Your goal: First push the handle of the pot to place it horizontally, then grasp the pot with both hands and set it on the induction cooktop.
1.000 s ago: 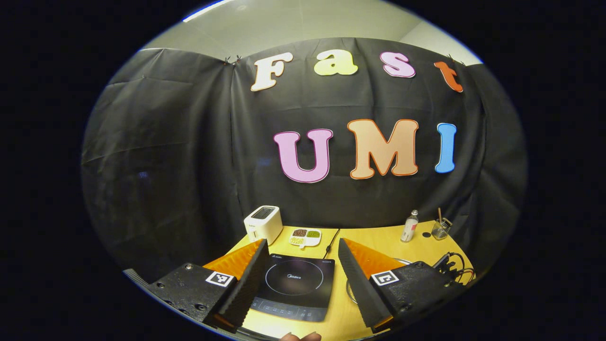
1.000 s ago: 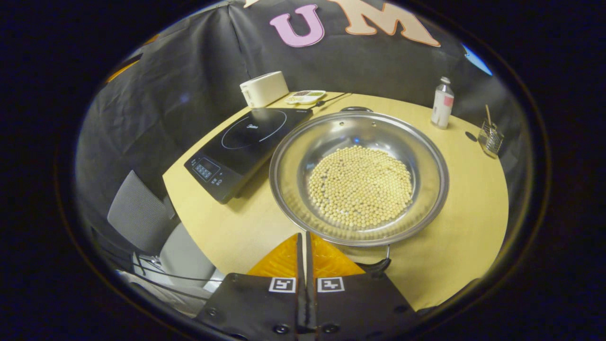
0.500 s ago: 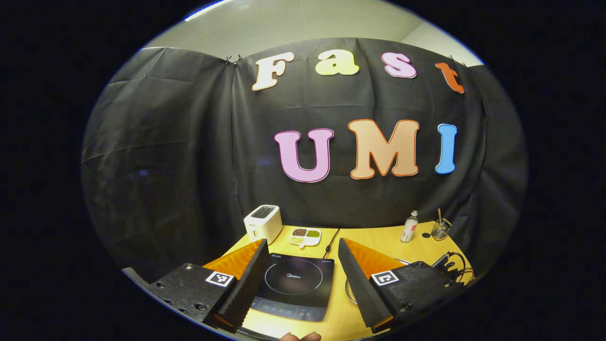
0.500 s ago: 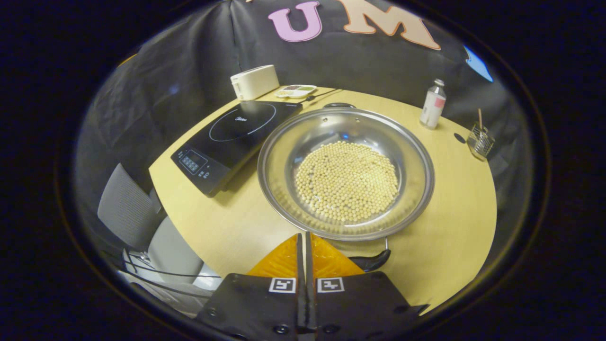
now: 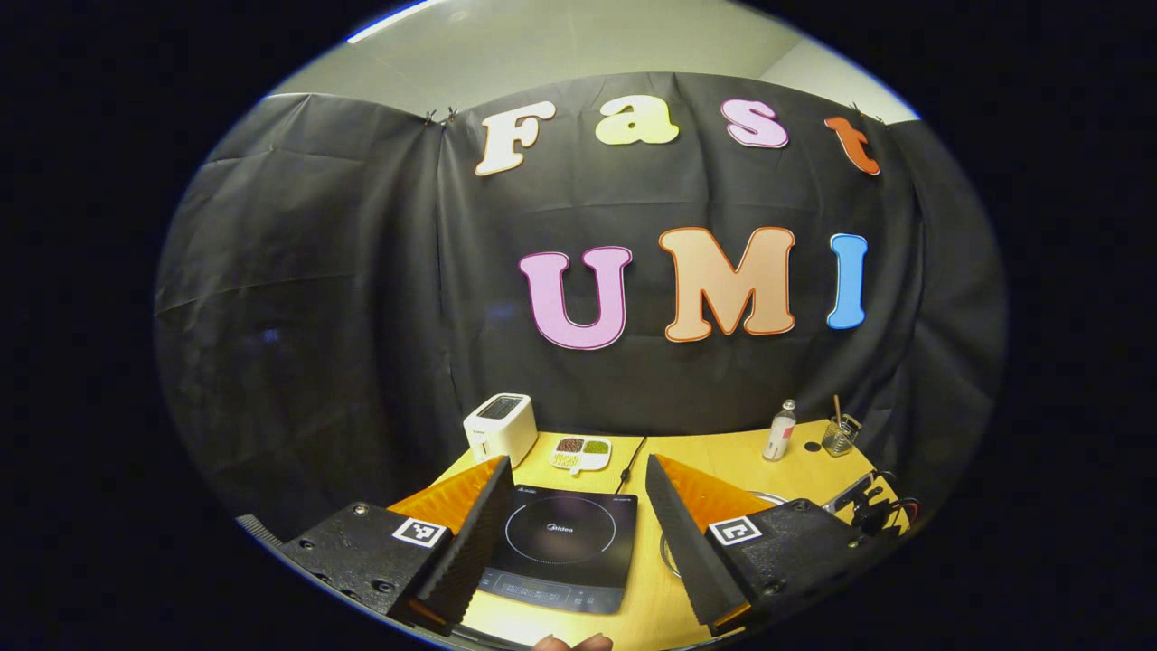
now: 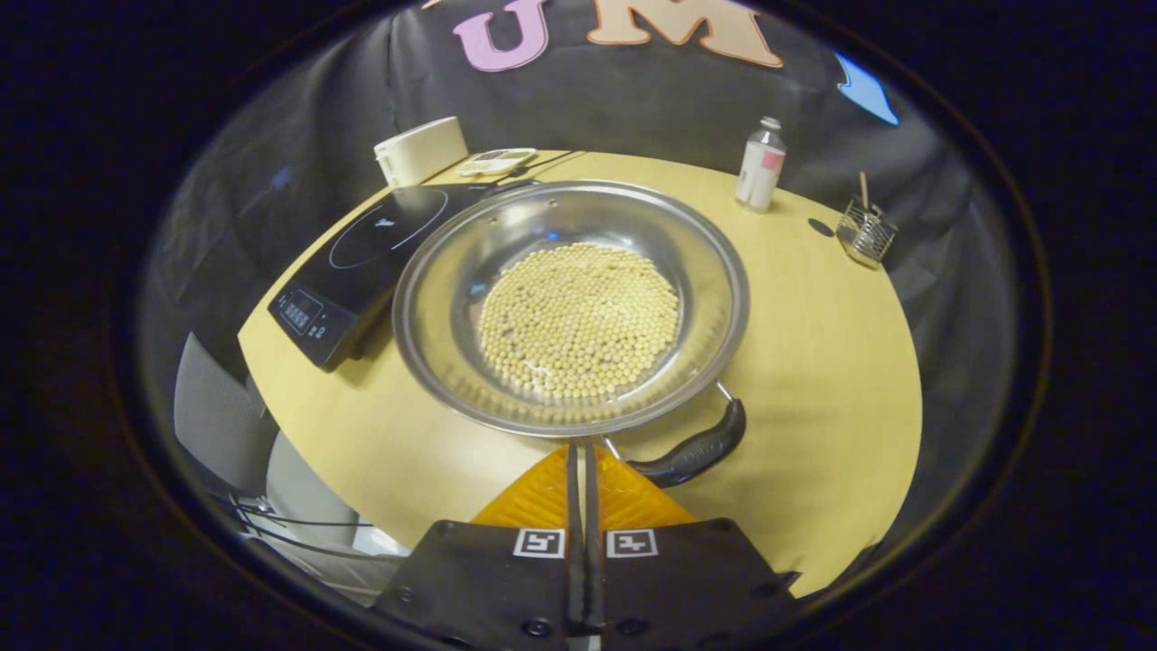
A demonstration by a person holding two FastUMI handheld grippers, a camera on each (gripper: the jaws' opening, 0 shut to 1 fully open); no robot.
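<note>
Right hand-held gripper [image 6: 580,452], fingers pressed together w/ nothing between them, sits at the near rim of the pot [image 6: 571,303], just beside its black handle [image 6: 691,450]. Over the last second the handle has swung out from under the rim to the gripper's right and the pot has slid left in the right gripper view, toward the cooktop [image 6: 362,258]. It now overlaps the cooktop's near corner in that view; whether it touches can't be told. Handle now lies angled along the rim rather than tucked below it, so the push step looks under way, prob. not finished.

Pot stands on the worktop [image 6: 813,362], full of pale beans [image 6: 578,316], not yet on the cooktop. Left hand-held gripper [image 5: 574,493] hangs above the worktop w/ fingers spread wide, framing the cooktop [image 5: 562,542] and holding nothing; it has barely moved. A sliver of pot rim [image 5: 669,556] peeks out by its right finger.

Next, by the look of it: finish levelling the handle, then bring both grippers to the pot for the two-handed lift. Loose beans could roll if the pot tips.
</note>
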